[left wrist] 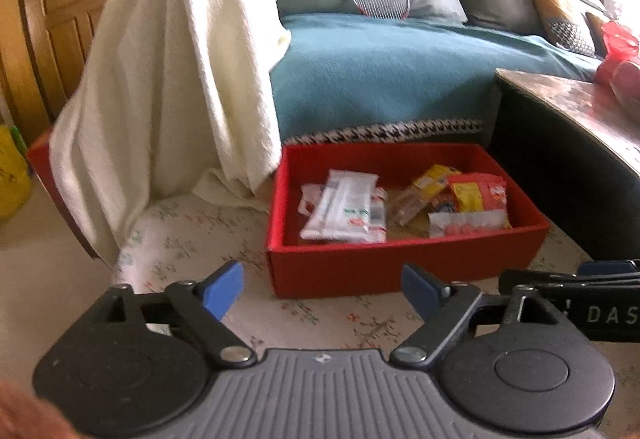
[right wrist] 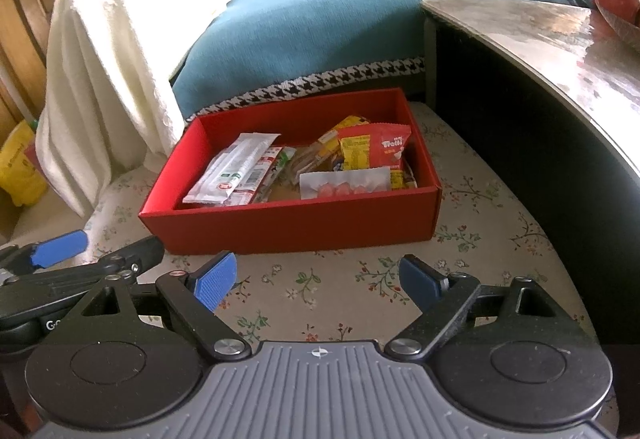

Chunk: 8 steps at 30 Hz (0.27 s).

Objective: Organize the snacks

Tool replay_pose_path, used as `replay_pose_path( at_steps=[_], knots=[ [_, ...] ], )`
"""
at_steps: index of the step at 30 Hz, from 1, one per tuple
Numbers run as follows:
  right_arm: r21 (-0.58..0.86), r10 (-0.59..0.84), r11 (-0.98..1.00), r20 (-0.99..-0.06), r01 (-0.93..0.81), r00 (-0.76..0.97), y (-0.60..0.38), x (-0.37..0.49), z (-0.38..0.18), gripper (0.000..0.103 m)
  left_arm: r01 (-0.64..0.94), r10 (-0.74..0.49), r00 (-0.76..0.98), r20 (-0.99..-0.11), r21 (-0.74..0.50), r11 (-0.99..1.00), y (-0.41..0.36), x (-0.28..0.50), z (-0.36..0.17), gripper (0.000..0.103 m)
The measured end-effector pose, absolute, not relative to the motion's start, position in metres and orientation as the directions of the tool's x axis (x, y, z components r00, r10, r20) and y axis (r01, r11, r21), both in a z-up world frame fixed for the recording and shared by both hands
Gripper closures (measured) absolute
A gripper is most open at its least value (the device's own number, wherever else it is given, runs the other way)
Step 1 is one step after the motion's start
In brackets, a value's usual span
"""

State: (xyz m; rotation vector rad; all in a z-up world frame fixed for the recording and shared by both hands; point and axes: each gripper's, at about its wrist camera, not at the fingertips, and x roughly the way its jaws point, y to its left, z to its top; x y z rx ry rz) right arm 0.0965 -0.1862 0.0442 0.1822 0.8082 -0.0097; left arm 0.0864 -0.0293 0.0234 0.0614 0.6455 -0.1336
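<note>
1. Both tools sit closest: the right gripper (right wrist: pixel 318 281) and the left gripper (left wrist: pixel 322 289) are spread wide and hold nothing.
2. Under them lies a soft flowered cloth (right wrist: pixel 460 251).
3. On it rests a red box (right wrist: pixel 296 223), stiff like card.
4. Inside are the crinkly snack packets (right wrist: pixel 348 159). The job looks almost done; next comes a check for stray snacks.
</note>
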Motion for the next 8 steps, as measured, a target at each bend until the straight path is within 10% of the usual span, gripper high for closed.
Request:
replay_pose_path(
  at_steps=[8],
  knots=[
    [0.157, 0.067, 0.985, -0.717, 0.067, 0.694, -0.1825, 0.0958, 0.0453, 0.009, 0.119, -0.091, 0.819, -0.566, 0.013, 0.993, -0.0242, 0.0834, 0.0277, 0.019]
  ],
)
